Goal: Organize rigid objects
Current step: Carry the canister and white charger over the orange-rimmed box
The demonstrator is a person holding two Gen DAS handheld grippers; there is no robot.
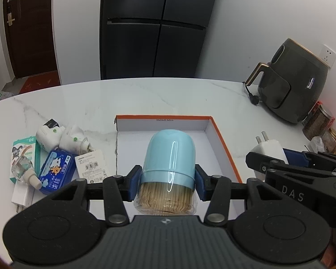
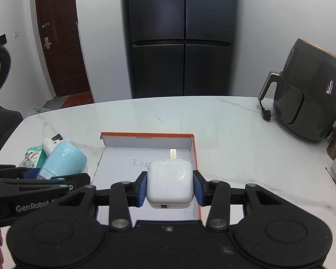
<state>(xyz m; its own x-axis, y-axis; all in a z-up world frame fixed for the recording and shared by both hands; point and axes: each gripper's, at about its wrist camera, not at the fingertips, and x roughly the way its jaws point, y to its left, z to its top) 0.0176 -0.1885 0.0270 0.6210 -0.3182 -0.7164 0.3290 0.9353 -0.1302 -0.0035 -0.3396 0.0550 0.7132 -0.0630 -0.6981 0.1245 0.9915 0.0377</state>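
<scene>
Box position relative to each hand-held gripper governs the next move. It lies flat on the tabletop, an open shallow tray with orange rim and white floor, and appears empty in both views.

Left hand-held gripper is clamped on a toothpick jar, blue pads pressing the collar of its light-blue cap. The jar's long axis runs forward along the fingers, cap end away from the camera and the clear, toothpick-filled base toward it. In the left wrist view the jar sits in front of the box floor near the left wall; the right wrist view, however, shows it beside the left wall, so its true position over the box cannot be settled.

Right hand-held gripper is clamped on a white charger, pads on its two flat sides, plug prong pointing forward. The charger hangs over the right half of the box, just inside the right wall.

Judgement: the right hand-held gripper is the better placed for a release. A straight descent should seat the charger; the jar probably needs a small shift rightward first.

Unsorted items lie left of the box.
</scene>
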